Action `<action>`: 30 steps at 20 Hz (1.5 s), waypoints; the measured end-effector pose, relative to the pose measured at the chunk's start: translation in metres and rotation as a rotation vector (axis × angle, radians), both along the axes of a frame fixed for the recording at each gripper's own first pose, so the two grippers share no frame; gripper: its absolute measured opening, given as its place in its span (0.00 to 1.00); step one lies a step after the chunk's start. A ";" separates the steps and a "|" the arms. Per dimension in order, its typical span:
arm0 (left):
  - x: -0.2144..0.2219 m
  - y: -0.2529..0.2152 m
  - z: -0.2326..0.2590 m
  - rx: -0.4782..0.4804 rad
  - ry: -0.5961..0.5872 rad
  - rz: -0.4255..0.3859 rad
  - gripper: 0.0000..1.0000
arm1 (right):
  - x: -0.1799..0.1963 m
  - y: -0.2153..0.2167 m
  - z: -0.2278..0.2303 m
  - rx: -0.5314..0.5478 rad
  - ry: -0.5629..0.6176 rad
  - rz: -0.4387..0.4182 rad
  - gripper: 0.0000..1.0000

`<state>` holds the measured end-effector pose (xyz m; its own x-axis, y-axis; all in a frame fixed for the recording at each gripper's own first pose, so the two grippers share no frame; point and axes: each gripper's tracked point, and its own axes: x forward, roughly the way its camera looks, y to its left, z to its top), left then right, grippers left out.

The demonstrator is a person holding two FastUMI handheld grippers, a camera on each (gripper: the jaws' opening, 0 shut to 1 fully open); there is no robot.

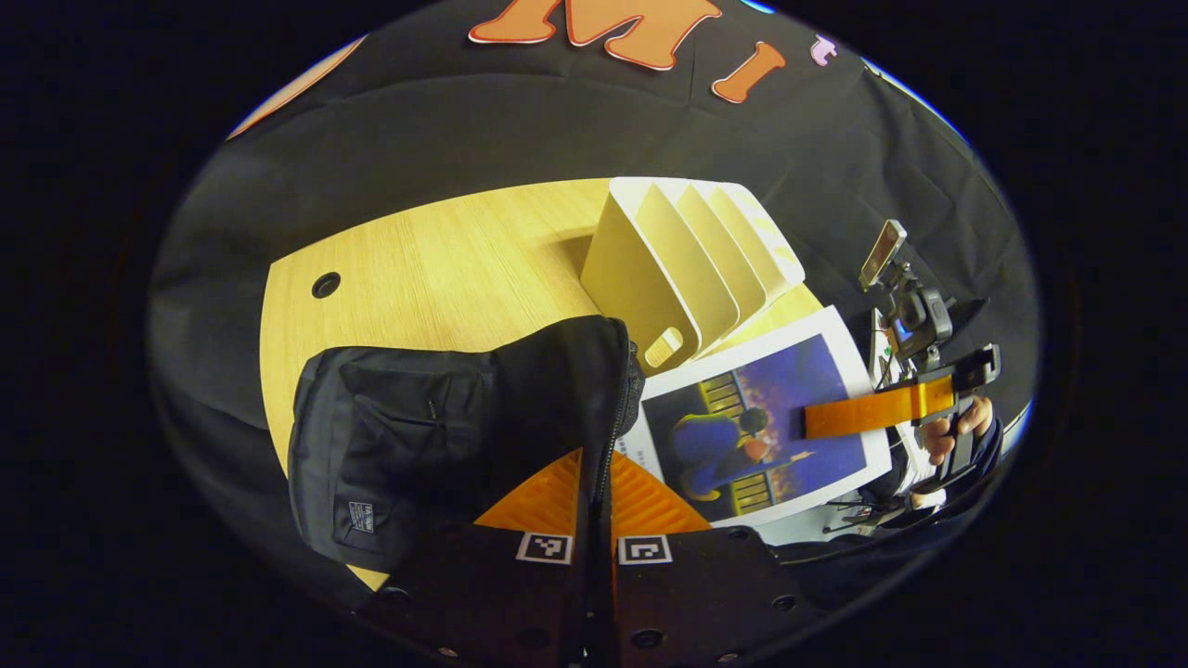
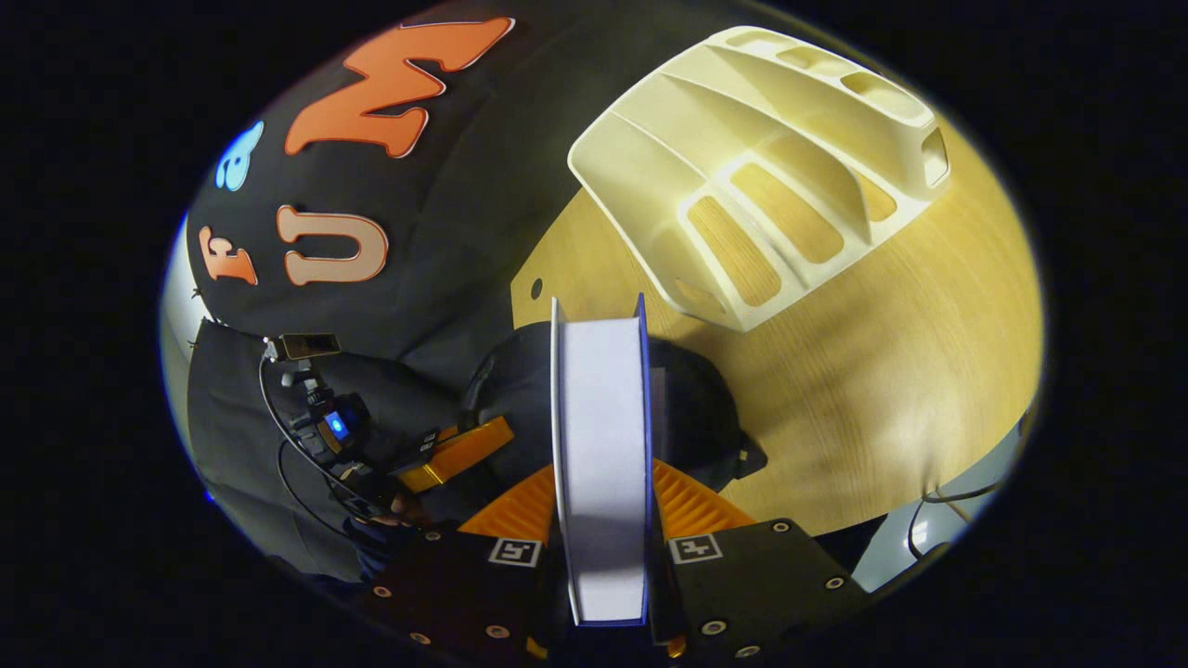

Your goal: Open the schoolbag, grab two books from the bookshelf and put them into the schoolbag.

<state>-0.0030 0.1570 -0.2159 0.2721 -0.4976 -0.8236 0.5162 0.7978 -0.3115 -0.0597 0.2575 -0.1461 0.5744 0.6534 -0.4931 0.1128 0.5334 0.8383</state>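
the pale wooden tabletop with a rounded edge (image 1: 445, 269) carries everything here, and i place the rest against the cream plastic bookshelf with slanted dividers (image 1: 687, 260) that stands on it. in the left gripper view the black fabric schoolbag (image 1: 418, 436) lies on the table just in front of that bookshelf, its zip edge running up toward the bookshelf's lower corner. my left gripper (image 1: 594, 506) is closed right down on that zip edge, both fingers pressing the black cloth between them with no gap i can see. beside the bookshelf, on its near right side, a white-bordered book with a purple and blue picture cover (image 1: 756, 422) hangs tilted above the bag's opening, held by my right gripper (image 1: 817, 417), whose fingers lie across its cover, with a hand (image 1: 956, 427) behind it. in the right gripper view that same book (image 2: 601, 445) shows edge-on, white pages between blue covers, clamped between my two fingers, which stand about as far apart as the book is thick. below the bookshelf (image 2: 770, 176) there, the schoolbag (image 2: 696, 408) sits under the book, and my left gripper (image 2: 455, 455) shows at the bag's left side.
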 end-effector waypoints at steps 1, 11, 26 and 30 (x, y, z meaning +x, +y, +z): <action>0.000 0.000 0.004 -0.002 -0.003 0.002 0.05 | 0.002 0.006 -0.002 0.010 -0.002 0.007 0.35; -0.002 0.000 0.011 -0.002 -0.036 -0.008 0.05 | 0.035 0.063 -0.021 0.059 -0.042 -0.016 0.35; -0.007 -0.022 0.025 0.002 -0.067 -0.042 0.04 | 0.054 0.121 -0.041 0.147 -0.083 -0.032 0.35; -0.009 -0.024 0.028 -0.009 -0.064 -0.039 0.04 | 0.060 0.130 -0.043 0.151 -0.082 -0.019 0.35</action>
<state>-0.0123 0.1329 -0.1874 0.3043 -0.5165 -0.8004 0.5663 0.7737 -0.2839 0.0006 0.3877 -0.1886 0.6218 0.7050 -0.3411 0.0501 0.3989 0.9156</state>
